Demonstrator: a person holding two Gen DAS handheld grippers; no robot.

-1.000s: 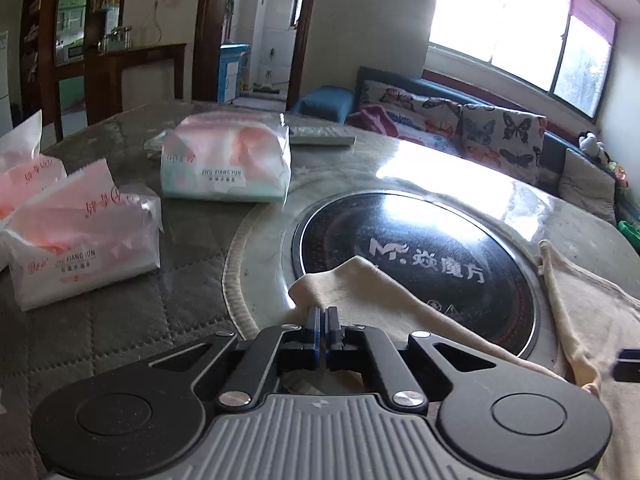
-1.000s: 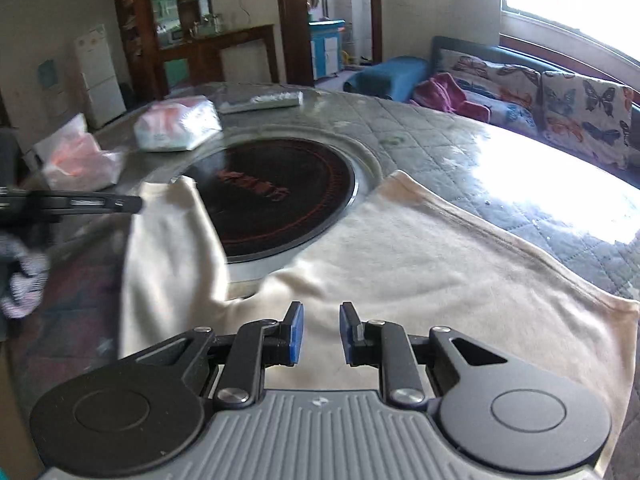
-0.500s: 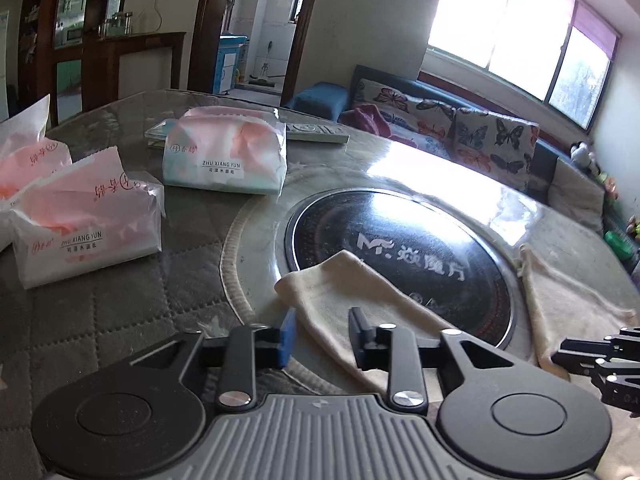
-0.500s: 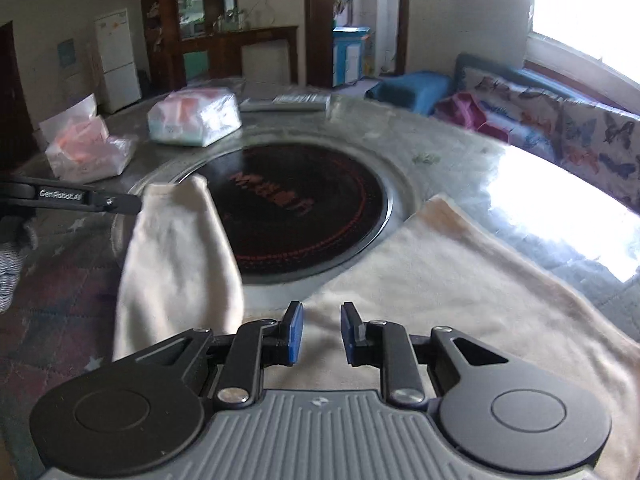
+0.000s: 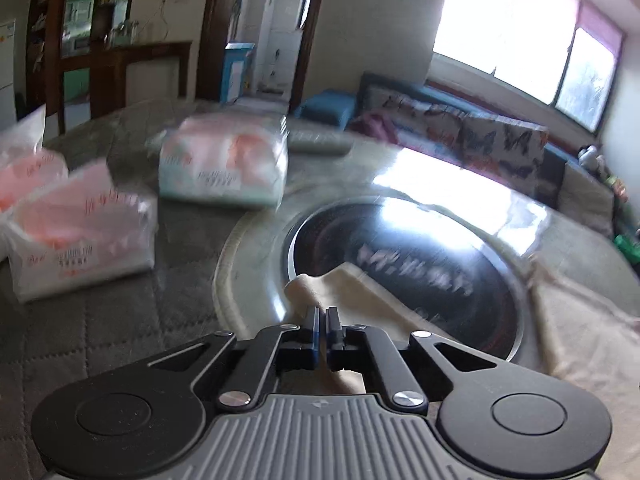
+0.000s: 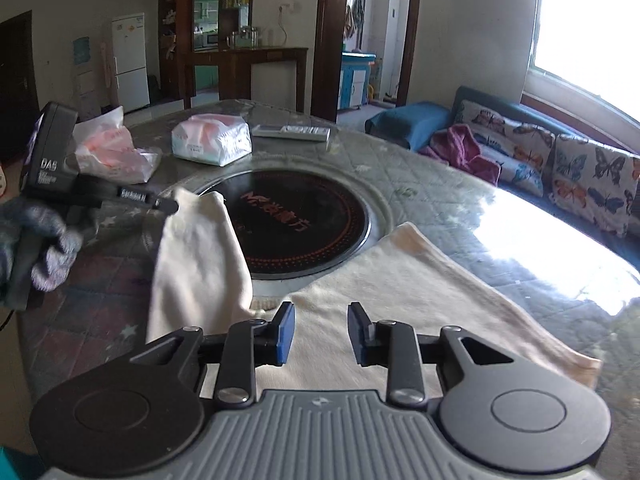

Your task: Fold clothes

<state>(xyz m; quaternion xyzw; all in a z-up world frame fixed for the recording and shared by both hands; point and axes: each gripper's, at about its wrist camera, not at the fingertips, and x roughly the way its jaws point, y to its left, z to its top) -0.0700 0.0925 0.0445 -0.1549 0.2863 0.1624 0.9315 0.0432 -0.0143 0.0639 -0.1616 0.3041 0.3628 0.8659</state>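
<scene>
We pinch the soft, light shirt (image 6: pixel 420 280) sleeve with the left gripper (image 5: pixel 322 322), it seems; the right gripper (image 6: pixel 320 332) jaws are released. Take hems.

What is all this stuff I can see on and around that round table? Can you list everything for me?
cream garment: one, spread on the table's near side, one sleeve lifted at left
black round hob: one, set in the table's centre
table: one, grey quilted cover
tissue packs: three, pink and white, far left of the table
remote control: one, white, behind the hob
sofa with butterfly cushions: one, blue, under the window
fridge: one, white, far left wall
left gripper: black, shut on the sleeve end
right gripper: black, open above the garment, jaws just opening, nothing between them
gloved hand: one, grey, holding the left gripper
</scene>
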